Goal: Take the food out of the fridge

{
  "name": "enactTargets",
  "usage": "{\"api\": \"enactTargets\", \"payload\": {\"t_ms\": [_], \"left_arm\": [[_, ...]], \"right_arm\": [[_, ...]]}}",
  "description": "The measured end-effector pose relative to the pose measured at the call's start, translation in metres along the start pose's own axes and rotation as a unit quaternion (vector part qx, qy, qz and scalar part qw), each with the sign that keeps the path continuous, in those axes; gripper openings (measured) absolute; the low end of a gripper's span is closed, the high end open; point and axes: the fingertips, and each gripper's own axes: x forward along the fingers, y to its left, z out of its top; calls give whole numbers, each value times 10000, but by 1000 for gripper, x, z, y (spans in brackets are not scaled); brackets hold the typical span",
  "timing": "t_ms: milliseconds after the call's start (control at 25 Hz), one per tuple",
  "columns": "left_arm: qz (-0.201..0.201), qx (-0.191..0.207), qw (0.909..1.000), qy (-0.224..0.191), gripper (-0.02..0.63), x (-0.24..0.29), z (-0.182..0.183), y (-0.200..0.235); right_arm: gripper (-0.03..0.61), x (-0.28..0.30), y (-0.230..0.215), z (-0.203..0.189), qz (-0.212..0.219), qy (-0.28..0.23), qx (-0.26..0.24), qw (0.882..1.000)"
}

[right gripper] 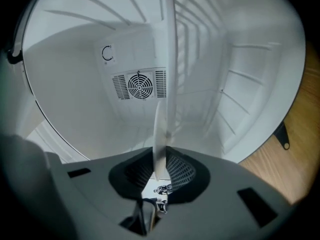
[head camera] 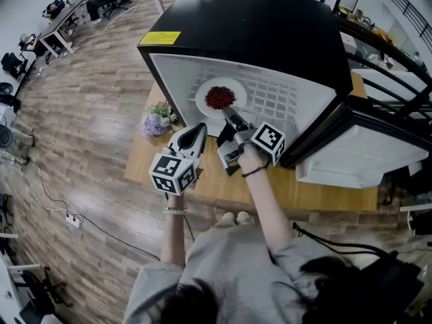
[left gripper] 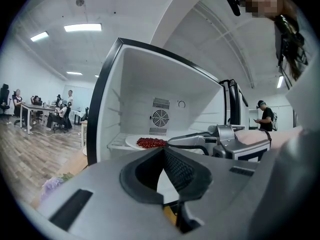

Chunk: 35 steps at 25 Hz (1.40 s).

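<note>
right gripper view | plate (right gripper: 159, 134) edge-on, blurred; food (head camera: 219, 97) hidden | people (left gripper: 50, 115) too small

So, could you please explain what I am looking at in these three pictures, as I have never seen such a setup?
There is no robot here. A person wears a head camera and holds a hand-held gripper in each hand, each carrying its own camera. The head view looks down on a small black fridge, door open, on a wooden table beside some flowers. Inside is a white plate of red food. The right hand-held gripper reaches in; its own view shows the jaws closed on the plate's rim, seen edge-on. The left hand-held gripper hangs outside, jaws together, holding nothing.
</note>
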Motion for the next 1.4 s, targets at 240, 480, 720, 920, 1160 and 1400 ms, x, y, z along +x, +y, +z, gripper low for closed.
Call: {"api": "enactTargets", "payload": {"t_ms": [240, 480, 720, 920, 1160, 1400], "left_arm": [[-29, 4, 10000, -28, 8, 3, 3, -1], [-50, 30, 10000, -60, 8, 3, 8, -2], [-65, 72, 9999, -118, 8, 2, 13, -3], [-104, 153, 9996, -221, 8, -6, 24, -11], [-196, 287, 9987, -370, 8, -15, 36, -20], [-367, 436, 9976, -402, 8, -30, 41, -38]], "right_arm": [[51, -1, -2, 1, -98, -27, 259, 9996], [49, -3, 0, 0, -145, -45, 379, 9992], [49, -4, 6, -1, -93, 13, 424, 9991], [49, -11, 18, -6, 29, 88, 373, 9993], [49, -20, 29, -12, 42, 204, 335, 9992], [49, -36, 44, -21, 150, 282, 340, 9989]]}}
